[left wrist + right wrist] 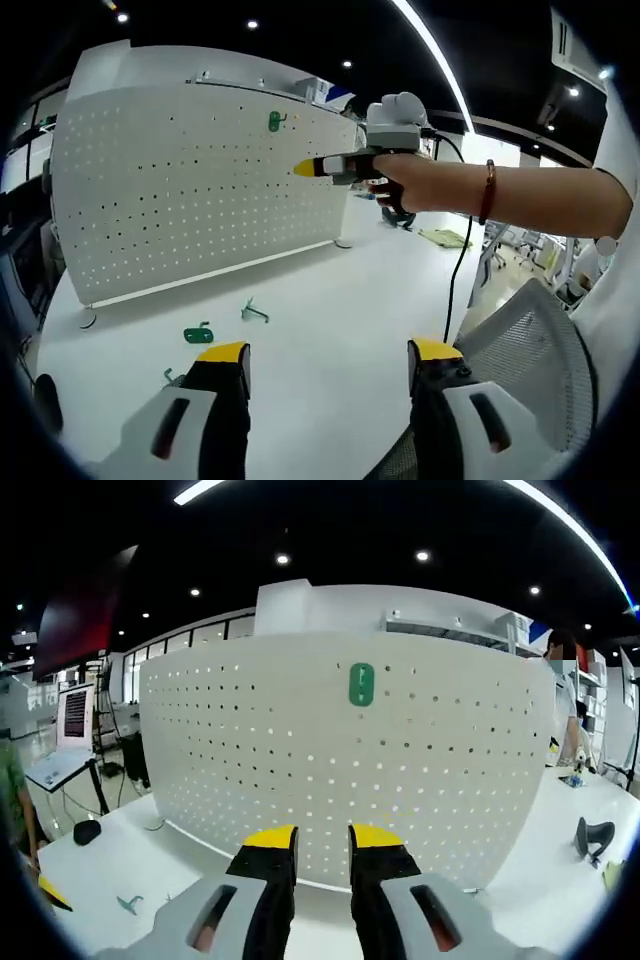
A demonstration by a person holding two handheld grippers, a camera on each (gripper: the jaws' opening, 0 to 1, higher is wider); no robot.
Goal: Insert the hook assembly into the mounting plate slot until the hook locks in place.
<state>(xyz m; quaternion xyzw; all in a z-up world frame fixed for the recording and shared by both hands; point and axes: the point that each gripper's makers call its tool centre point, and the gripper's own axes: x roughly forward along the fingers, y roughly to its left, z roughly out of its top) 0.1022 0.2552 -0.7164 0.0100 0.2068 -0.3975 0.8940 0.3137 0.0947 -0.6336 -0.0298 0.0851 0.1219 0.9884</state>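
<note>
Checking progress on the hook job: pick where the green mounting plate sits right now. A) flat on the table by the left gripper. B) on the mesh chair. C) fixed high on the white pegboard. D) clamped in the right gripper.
C: the green mounting plate sits on the upper part of the white pegboard, above the right gripper, whose jaws hold nothing.

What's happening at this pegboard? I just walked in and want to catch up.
A person holds a gripper in each hand in front of a white pegboard. One green hook plate already sits high on the board. The right gripper is raised near it, jaws close together with nothing visible between them. The left gripper hangs open over the white table, where another green plate and a loose hook lie waiting.
</note>
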